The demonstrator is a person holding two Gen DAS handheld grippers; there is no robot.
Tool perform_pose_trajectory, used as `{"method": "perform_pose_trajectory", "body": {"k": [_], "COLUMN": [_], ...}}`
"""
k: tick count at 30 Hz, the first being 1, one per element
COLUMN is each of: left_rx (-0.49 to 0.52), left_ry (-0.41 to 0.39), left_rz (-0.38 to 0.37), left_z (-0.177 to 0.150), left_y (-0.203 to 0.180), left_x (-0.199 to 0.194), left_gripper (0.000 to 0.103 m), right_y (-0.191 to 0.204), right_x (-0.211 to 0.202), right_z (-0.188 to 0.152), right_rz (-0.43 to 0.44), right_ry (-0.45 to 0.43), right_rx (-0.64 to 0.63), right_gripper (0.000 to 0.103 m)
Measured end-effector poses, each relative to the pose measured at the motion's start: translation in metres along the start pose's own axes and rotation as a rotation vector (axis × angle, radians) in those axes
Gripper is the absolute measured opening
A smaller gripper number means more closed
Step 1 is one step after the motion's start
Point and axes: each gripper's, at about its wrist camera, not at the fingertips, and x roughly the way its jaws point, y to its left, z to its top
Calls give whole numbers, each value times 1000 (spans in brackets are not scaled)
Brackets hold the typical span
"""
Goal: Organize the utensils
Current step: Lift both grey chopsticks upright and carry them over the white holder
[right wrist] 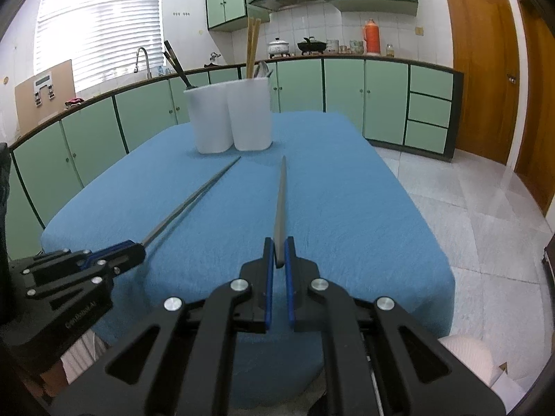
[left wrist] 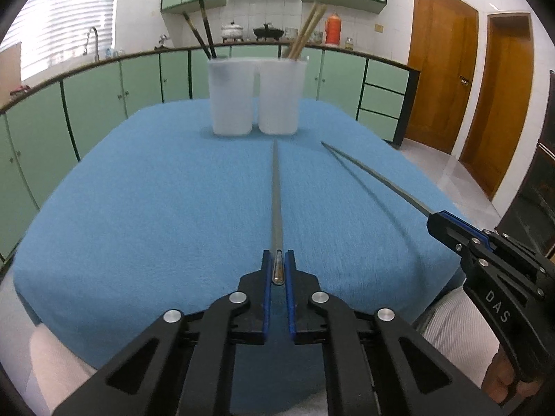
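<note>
My left gripper is shut on the near end of a grey metal chopstick, which points straight ahead low over the blue-covered table. To its right, my right gripper is shut on a second grey chopstick slanting toward the middle. The right wrist view shows the right gripper clamped on its chopstick, with the left gripper and its chopstick at the left. Two white cups stand side by side at the far end: the left cup holds dark chopsticks, the right cup wooden ones.
Green kitchen cabinets curve behind the table, with a sink tap at the left. Tiled floor and wooden doors lie to the right. A person's light sleeve shows by the right gripper.
</note>
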Motion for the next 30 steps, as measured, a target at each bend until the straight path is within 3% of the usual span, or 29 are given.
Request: {"method": "perform_pose_trajectory", "body": {"k": [10, 18, 30], "left_rx": [36, 51, 83], "left_ry": [-147, -256, -325], "left_rz": [18, -21, -55], "left_z": [29, 67, 126], "left_y": [5, 10, 17], "left_x": [-47, -78, -95], "left_gripper": [7, 7, 7], "right_y": [-3, -12, -5], "right_x": [-28, -43, -54], "right_z": [31, 77, 145], "right_rz": [-10, 25, 110], "right_ry": [-84, -124, -104], "right_rx": [-54, -75, -147], "right_gripper": [5, 5, 5]}}
